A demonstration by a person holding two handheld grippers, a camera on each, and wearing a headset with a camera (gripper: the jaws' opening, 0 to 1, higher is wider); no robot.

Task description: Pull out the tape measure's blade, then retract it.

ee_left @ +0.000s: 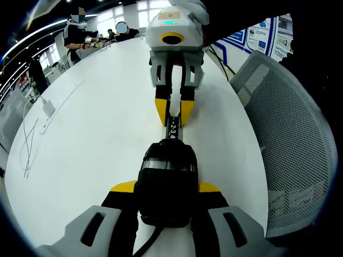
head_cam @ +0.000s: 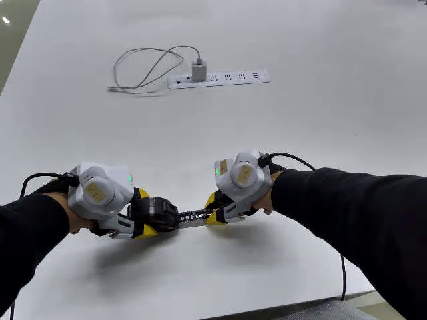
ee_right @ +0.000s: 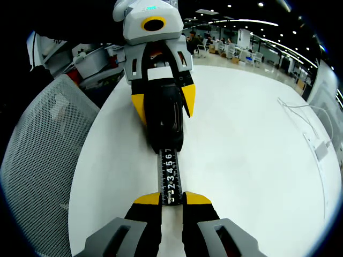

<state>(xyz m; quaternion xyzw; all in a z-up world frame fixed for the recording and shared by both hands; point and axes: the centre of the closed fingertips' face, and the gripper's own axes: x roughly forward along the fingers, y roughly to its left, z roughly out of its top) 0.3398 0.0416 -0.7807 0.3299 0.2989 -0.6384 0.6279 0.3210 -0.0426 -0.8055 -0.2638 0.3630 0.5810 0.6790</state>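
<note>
I am looking down at a white table (head_cam: 280,133), with both grippers low and close to its near edge. I am holding the left gripper (head_cam: 145,219) so that its yellow-tipped jaws are clamping the black tape measure case (head_cam: 160,212) from both sides. In the left gripper view the case is sitting between those jaws and filling the gap.

A short length of blade (head_cam: 195,217) is running out of the case toward the right gripper (head_cam: 217,215). It is lying on the tabletop or just above it; I cannot tell which. The right gripper's jaws are pinching the free end of the blade. In the right gripper view the printed numbers are showing between the case and the yellow tips. The two grippers are facing each other, near but not touching.

At the far side of the table a white power strip (head_cam: 220,78) is lying with a charger (head_cam: 199,70) plugged into it. A thin cable (head_cam: 143,67) is looping to its left. A grey mesh chair (ee_left: 289,134) is standing beside the table edge.
</note>
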